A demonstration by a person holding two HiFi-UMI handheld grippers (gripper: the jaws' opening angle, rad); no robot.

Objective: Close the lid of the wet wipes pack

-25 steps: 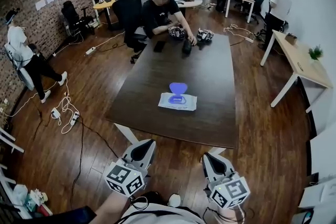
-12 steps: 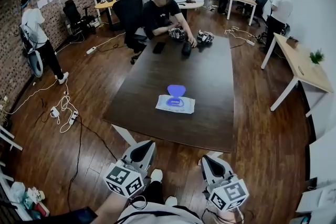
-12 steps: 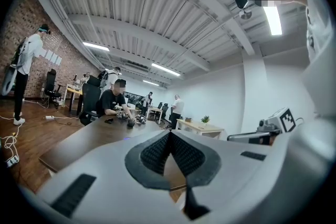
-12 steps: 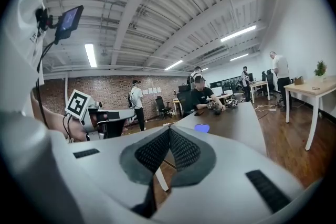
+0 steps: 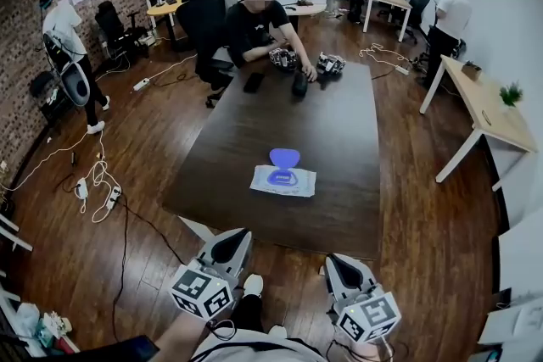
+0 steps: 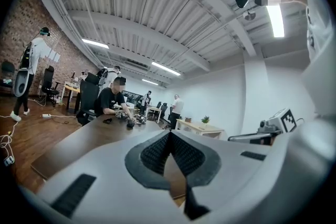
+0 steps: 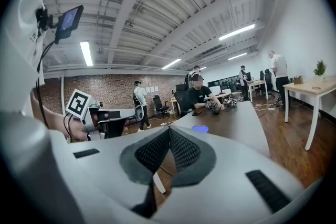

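The wet wipes pack (image 5: 283,181) lies flat near the middle of the dark table (image 5: 246,123), with its blue lid (image 5: 283,157) flipped open toward the far side. In the right gripper view the blue lid (image 7: 200,128) shows just past the jaws. My left gripper (image 5: 231,242) and right gripper (image 5: 339,265) hang side by side in front of the table's near edge, well short of the pack. Each one's jaws meet at the tips with nothing between them, as the left gripper (image 6: 169,134) and right gripper (image 7: 169,130) show in their own views.
A seated person (image 5: 257,17) works at the table's far end among black devices (image 5: 300,83). Cables and a power strip (image 5: 92,186) lie on the wooden floor at left. A light desk (image 5: 485,110) stands at right. More people stand further back.
The table and pack have drawn a little nearer as I moved forward with both grippers. The person at the left wall has walked along it.
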